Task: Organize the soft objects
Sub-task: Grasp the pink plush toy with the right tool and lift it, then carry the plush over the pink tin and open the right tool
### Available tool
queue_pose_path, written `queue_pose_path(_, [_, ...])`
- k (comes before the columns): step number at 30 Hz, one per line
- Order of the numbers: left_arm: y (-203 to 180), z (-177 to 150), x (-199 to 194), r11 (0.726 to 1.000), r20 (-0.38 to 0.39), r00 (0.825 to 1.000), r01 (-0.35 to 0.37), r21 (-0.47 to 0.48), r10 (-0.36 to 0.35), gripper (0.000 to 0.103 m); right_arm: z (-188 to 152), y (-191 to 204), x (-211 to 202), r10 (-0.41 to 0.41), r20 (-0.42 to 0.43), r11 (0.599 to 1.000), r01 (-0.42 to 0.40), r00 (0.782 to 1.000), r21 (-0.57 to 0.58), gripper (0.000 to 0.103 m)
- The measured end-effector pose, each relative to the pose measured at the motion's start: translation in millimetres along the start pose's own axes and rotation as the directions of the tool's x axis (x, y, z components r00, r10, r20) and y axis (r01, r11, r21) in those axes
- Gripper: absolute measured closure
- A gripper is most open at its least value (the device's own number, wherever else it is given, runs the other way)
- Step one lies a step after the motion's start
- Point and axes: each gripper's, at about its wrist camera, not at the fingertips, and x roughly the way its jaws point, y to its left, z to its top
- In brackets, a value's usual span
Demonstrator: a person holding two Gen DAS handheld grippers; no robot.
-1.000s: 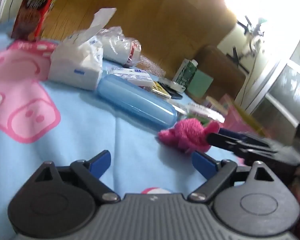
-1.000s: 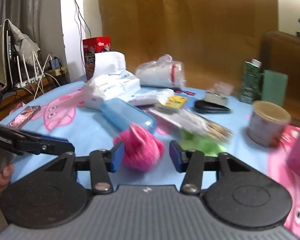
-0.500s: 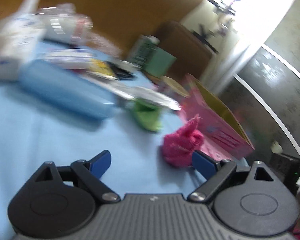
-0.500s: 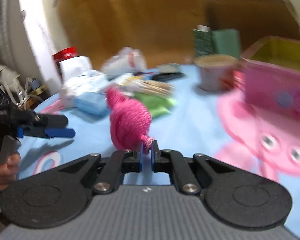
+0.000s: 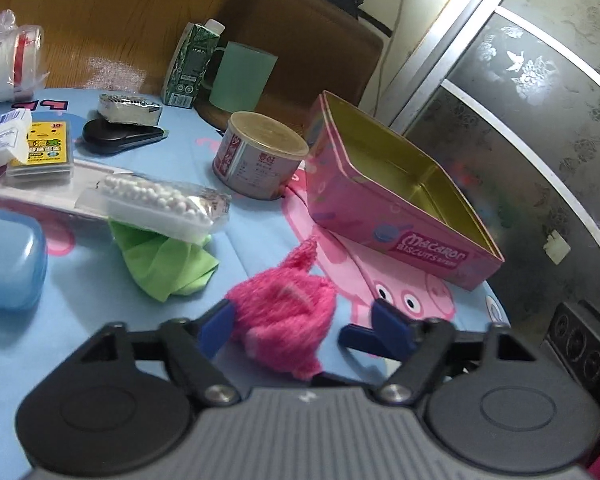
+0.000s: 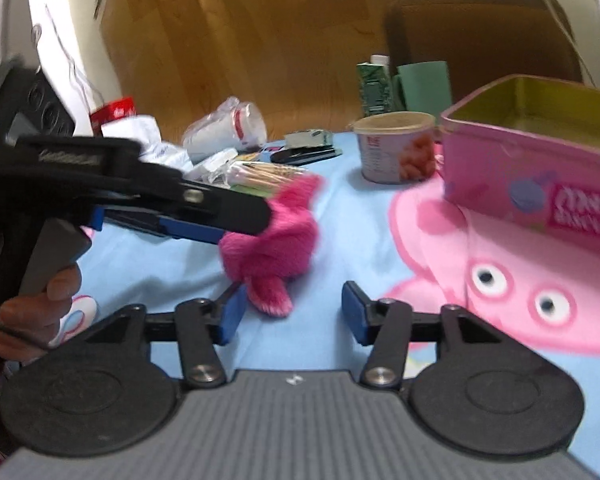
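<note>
A fluffy pink soft toy (image 5: 286, 312) lies on the blue cartoon tablecloth (image 5: 100, 312), between the open fingers of my left gripper (image 5: 304, 328). In the right wrist view the toy (image 6: 272, 240) lies just ahead of my right gripper (image 6: 290, 312), which is open and empty. The left gripper's fingers (image 6: 204, 216) reach in from the left and touch the toy. A green cloth (image 5: 164, 260) lies partly under a cotton-swab pack (image 5: 156, 204). An open pink biscuit tin (image 5: 388, 196) stands to the right.
A round can (image 5: 260, 156), blue case (image 5: 8, 256), yellow card box (image 5: 44, 148), black stapler (image 5: 120, 136), green carton (image 5: 192, 64) and bagged cups (image 5: 8, 56) crowd the table's far side. A brown chair (image 5: 300, 40) stands behind.
My right gripper has opened and let go of the pink toy, which now rests on the cloth. My left gripper has moved in around the toy.
</note>
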Motion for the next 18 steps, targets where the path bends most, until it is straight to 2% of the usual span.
queue_pose_path(2, [2, 4, 6, 1.000, -0.016, 1.000, -0.005, -0.011, 0.005, 0.051, 6, 6, 13, 0.004, -0.028, 0.999, -0.005, 1.000, -0.033, 0.047])
queue_pose_path(4, [1, 8, 8, 1.000, -0.013, 1.000, -0.011, -0.018, 0.011, 0.051, 9, 12, 23, -0.018, -0.030, 0.997, 0.016, 0.999, -0.071, 0.048])
queue_pose_path(5, [-4, 11, 8, 1.000, -0.004, 1.000, -0.028, -0.003, 0.028, 0.051, 10, 15, 25, -0.048, -0.015, 0.994, 0.047, 0.999, -0.097, 0.055])
queue_pose_path(7, [-15, 17, 5, 0.999, 0.025, 0.999, -0.021, 0.035, 0.021, 0.051, 11, 14, 19, -0.075, 0.035, 0.991, 0.078, 0.997, -0.107, 0.057])
queue_pose_path(10, [-37, 36, 8, 0.996, 0.057, 0.998, 0.023, 0.088, -0.028, 0.051, 17, -1, 1, -0.104, 0.138, 0.991, 0.115, 0.985, -0.073, 0.057])
queue_pose_path(12, [-60, 52, 19, 0.990, 0.075, 0.995, 0.052, 0.132, -0.062, 0.051, 25, -14, -11, -0.153, 0.208, 0.985, 0.167, 0.966, -0.052, 0.057])
queue_pose_path(14, [-81, 64, 34, 0.981, 0.082, 0.992, 0.084, 0.175, -0.099, 0.049, 34, -29, -21, -0.224, 0.265, 0.971, 0.239, 0.938, -0.027, 0.057])
queue_pose_path(17, [-104, 77, 61, 0.973, 0.087, 0.990, 0.093, 0.209, -0.114, 0.044, 51, -58, -27, -0.330, 0.315, 0.941, 0.338, 0.890, 0.030, 0.055])
queue_pose_path(18, [-109, 78, 67, 0.974, 0.096, 0.990, 0.078, 0.212, -0.100, 0.044, 56, -71, -27, -0.384, 0.319, 0.921, 0.383, 0.867, 0.068, 0.051])
